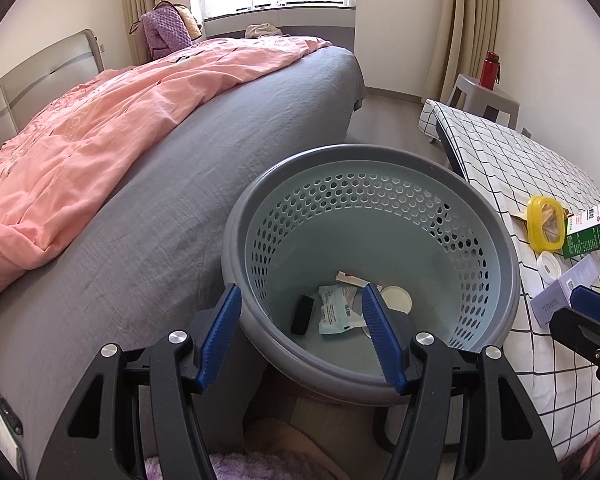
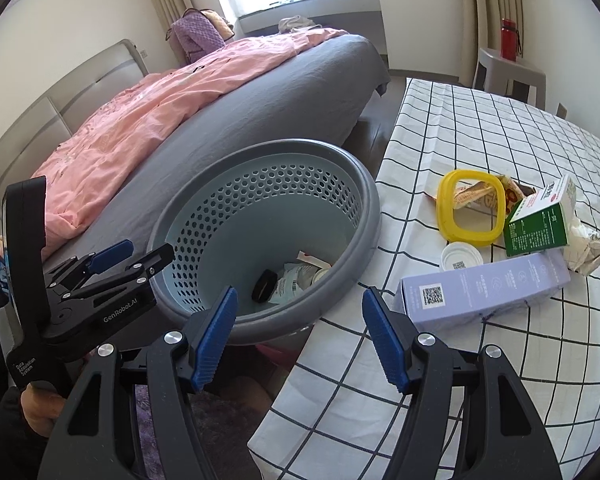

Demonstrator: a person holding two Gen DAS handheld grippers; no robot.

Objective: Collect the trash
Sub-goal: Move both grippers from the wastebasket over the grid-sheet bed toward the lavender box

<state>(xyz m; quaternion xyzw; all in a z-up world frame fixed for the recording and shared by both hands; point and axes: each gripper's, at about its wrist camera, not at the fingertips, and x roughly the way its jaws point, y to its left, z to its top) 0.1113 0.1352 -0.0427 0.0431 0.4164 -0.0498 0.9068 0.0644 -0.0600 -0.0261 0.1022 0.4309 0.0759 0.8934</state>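
Observation:
A grey perforated waste basket stands between the bed and the checked table. Inside lie a black piece, a white wrapper and a white lid. My left gripper is open and empty over the basket's near rim; it also shows in the right wrist view. My right gripper is open and empty, at the table's edge just short of a lilac box. On the table lie a yellow ring lid, a green-white box, a small white cap, a snack wrapper and crumpled paper.
A bed with grey sheet and pink duvet lies left of the basket. The checked tablecloth covers the table at right. A grey stool with a red bottle stands in the far right corner.

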